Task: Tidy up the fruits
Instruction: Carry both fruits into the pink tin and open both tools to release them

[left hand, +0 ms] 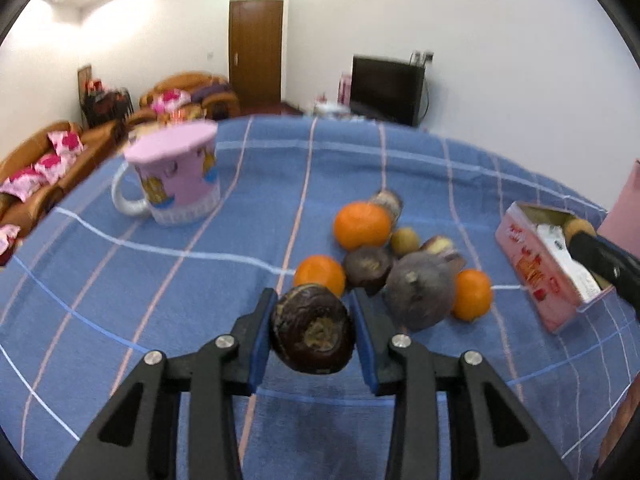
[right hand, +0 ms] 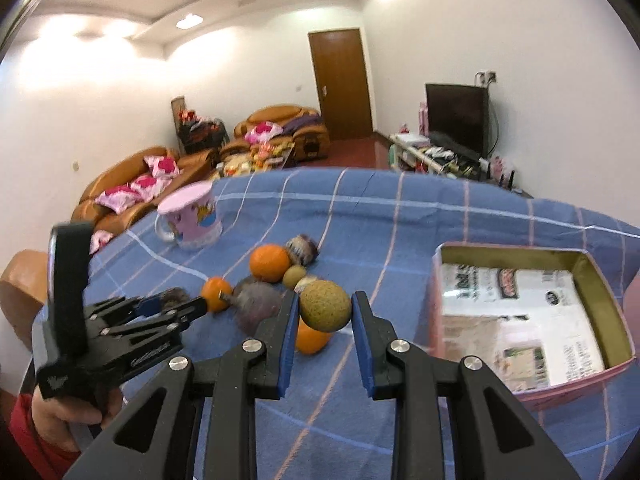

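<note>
A blue checked cloth is covering the tabletop (right hand: 400, 216); an open pink rectangular tin box (right hand: 600, 280) is lying at the right, its long axis running away from the camera; a pink printed mug (left hand: 176, 176) is standing at the far left; the left tool (left hand: 314, 316) is clamping a dark brown flattened round fruit (left hand: 312, 330), its pale scarred end facing the camera, just in front of the loose pile of oranges (left hand: 362, 224); the right tool (right hand: 325, 312) is pinching a small tan round fruit (right hand: 325, 306) raised above an orange.
</note>
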`<state>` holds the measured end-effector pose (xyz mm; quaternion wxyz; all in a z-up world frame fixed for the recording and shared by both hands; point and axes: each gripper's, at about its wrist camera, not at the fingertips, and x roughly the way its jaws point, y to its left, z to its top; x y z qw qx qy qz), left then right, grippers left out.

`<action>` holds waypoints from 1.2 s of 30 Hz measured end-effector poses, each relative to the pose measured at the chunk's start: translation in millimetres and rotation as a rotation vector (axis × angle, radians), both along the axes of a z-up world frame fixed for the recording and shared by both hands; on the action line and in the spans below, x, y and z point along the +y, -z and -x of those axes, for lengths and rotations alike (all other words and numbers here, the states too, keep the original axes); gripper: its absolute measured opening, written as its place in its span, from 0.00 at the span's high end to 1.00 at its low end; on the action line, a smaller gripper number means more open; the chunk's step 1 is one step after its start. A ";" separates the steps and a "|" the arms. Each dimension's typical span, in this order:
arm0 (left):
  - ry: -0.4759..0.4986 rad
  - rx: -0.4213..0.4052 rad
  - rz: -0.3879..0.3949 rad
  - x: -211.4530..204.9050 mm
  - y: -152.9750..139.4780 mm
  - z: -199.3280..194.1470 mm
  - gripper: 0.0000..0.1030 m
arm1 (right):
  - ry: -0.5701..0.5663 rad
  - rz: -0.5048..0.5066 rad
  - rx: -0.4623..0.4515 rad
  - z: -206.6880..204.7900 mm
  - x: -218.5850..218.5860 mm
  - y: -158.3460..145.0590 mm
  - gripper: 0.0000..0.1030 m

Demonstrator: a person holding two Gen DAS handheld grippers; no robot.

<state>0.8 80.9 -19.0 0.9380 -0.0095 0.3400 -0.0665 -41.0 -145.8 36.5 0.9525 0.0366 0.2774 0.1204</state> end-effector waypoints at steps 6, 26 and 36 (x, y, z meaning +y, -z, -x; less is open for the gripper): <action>0.063 -0.093 0.027 -34.0 -25.6 10.9 0.62 | 0.095 0.016 -0.042 6.9 -45.7 -6.7 0.72; 0.339 -0.059 -0.004 -230.6 -27.2 -2.0 0.62 | 0.301 0.085 0.039 0.5 -160.8 20.2 0.72; 0.325 -0.005 -0.040 -250.4 -11.3 -14.1 0.62 | 0.298 0.090 0.104 -9.7 -171.2 36.3 0.72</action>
